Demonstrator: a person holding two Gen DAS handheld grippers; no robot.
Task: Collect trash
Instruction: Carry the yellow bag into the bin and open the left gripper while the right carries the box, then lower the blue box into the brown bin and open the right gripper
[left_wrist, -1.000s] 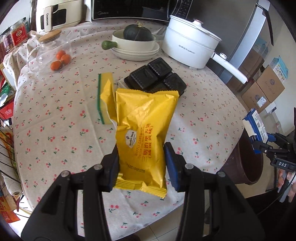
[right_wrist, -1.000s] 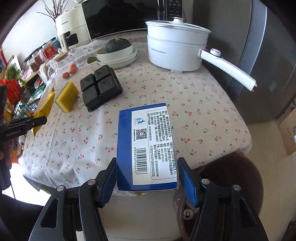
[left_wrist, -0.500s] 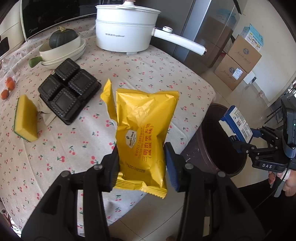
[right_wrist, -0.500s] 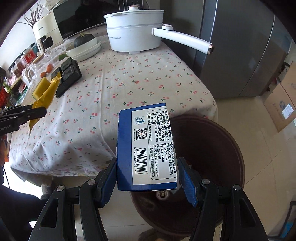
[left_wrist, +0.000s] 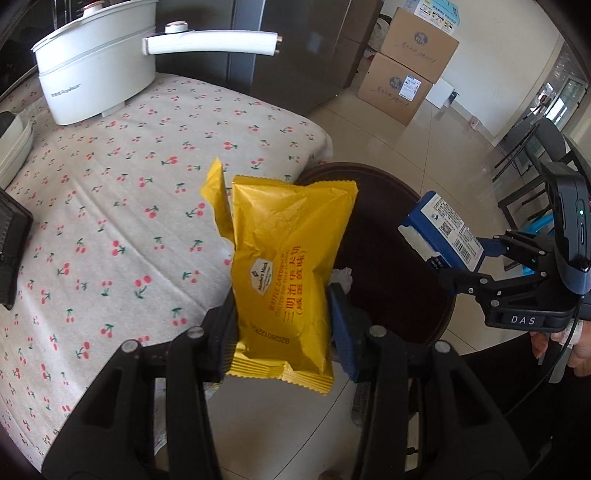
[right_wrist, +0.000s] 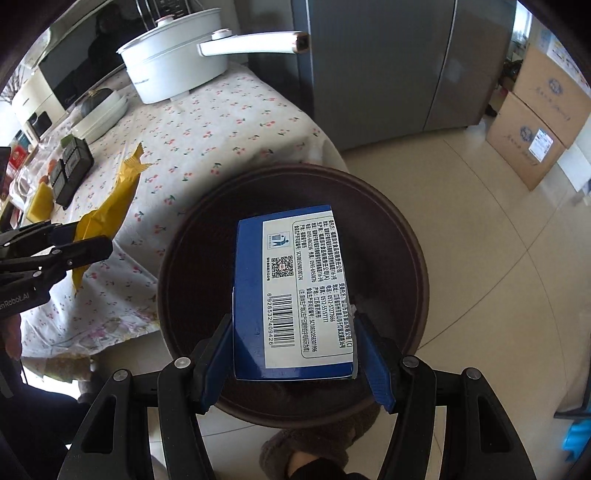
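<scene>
Hanging over the dark brown round trash bin (right_wrist: 413, 258), a blue cardboard box with a white printed label and barcode (right_wrist: 295, 291) is clamped at its two side edges by the right hand-held gripper (right_wrist: 295, 363). Its label faces the camera and the box is tilted downward toward the bin's mouth. The left hand-held gripper (left_wrist: 282, 332) grips a crinkled yellow plastic snack packet (left_wrist: 284, 273) near its lower end; the packet stands up between the blue pads, above the edge of the surface and the near rim of the bin.

The bin stands on the pale tiled floor (right_wrist: 498, 229) just beside the round surface covered with a white cherry-print cloth (left_wrist: 122, 184). Inside the bin a small piece of crumpled white paper (left_wrist: 341, 275) is visible; the rest of its inside is dark.

On the surface there is a white electric pot with a long white handle (left_wrist: 96, 74), and farther away a black plastic tray with square pockets (right_wrist: 72, 166) and a yellow sponge (right_wrist: 40, 201). Brown cardboard cartons (left_wrist: 406, 70) are stacked on the floor near a grey refrigerator (right_wrist: 388, 66).

Both grippers point steeply down. A part of the person's hand (left_wrist: 576, 347) holds the right gripper's handle.
</scene>
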